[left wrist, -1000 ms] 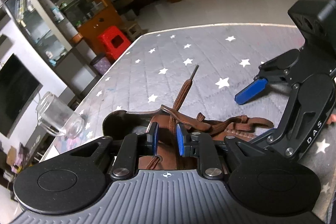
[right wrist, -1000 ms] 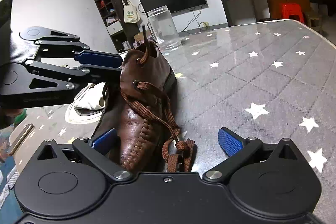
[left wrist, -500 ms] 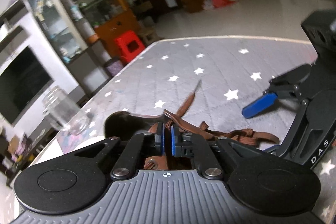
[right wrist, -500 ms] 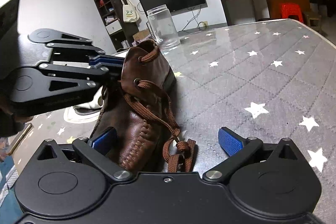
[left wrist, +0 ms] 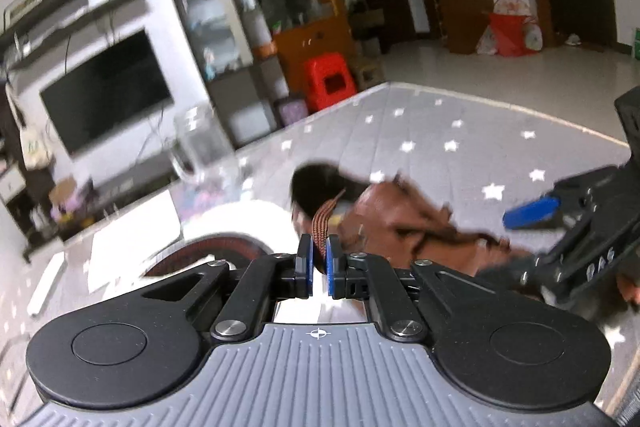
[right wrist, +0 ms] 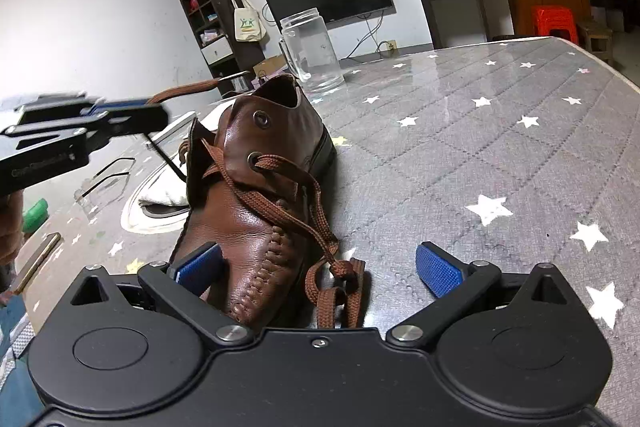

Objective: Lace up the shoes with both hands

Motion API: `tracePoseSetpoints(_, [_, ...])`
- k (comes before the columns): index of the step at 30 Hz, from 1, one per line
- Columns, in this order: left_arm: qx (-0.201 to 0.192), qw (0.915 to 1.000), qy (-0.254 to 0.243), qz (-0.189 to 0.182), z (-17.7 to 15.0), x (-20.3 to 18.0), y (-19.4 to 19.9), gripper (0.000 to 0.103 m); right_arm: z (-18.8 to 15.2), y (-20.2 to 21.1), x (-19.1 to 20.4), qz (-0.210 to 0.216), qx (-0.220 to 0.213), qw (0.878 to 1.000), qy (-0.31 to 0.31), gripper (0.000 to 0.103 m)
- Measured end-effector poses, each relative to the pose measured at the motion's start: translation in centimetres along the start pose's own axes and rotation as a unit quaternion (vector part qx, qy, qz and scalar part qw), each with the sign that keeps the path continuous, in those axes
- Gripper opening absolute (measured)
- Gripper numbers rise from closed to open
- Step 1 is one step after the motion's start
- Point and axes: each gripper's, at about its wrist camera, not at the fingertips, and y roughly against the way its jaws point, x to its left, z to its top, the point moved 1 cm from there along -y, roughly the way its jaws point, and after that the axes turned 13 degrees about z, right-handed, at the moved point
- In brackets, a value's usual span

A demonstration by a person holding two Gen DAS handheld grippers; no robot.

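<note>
Brown leather shoe (right wrist: 256,203) lies on star-print table (right wrist: 500,147), toe toward right gripper (right wrist: 318,267), whose jaws gape wide, left pad against toe. Left gripper (left wrist: 318,259) at 9 o'clock pinches lace (left wrist: 322,223) end. Glass jar (right wrist: 310,53) at 12 o'clock.

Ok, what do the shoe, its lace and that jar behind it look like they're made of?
Shoe: likely leather, brown and polished, with a glossy sheen, creases and a stitched seam. Lace: flat woven fabric, matte brown, with visible weave. Jar: probably clear glass; the room shows through it.
</note>
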Motion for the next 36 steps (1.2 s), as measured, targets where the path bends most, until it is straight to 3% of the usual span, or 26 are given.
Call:
tracePoseSetpoints(2, [-0.001,1.0,0.006,0.004,0.5,0.4,0.1,0.014,0.0,0.0,0.1,0.0,0.0,1.0,0.0,0.103])
tracePoseSetpoints(4, [-0.002,0.9999,0.012,0.009,1.0,0.8,0.2,0.033,0.0,0.0,-0.1,0.0,0.0,1.0,0.0,0.103])
tracePoseSetpoints(6, [-0.003,0.9998,0.017,0.013,1.4,1.2,0.2,0.041,0.0,0.0,-0.1,0.001,0.0,1.0,-0.001,0.103])
tracePoseSetpoints(12, [-0.02,0.9997,0.007,0.011,3.3,0.3,0.3,0.043,0.2,-0.1,-0.5,0.004,-0.002,1.0,-0.005,0.103])
tracePoseSetpoints(15, [-0.03,0.9992,0.0,0.026,4.5,-0.1,0.0,0.045,0.2,0.0,-0.7,0.007,-0.003,1.0,-0.008,0.103])
tracePoseSetpoints(24, [-0.003,0.9968,0.005,0.08,5.4,1.3,-1.2,0.051,0.3,-0.1,-1.0,0.008,-0.003,1.0,-0.007,0.103])
tracePoseSetpoints(26, [-0.007,0.9953,0.01,0.096,5.8,2.2,-1.1,0.06,0.3,-0.1,-1.0,0.007,-0.002,1.0,-0.006,0.103])
tracePoseSetpoints(30, [-0.006,0.9959,0.013,0.089,6.3,3.1,-0.8,0.066,0.3,-0.1,-1.1,0.007,-0.003,1.0,-0.008,0.103])
tracePoseSetpoints(36, [0.007,0.9997,0.002,0.024,5.9,0.3,-1.2,0.068,0.2,-0.8,-0.4,0.006,-0.004,1.0,-0.009,0.103])
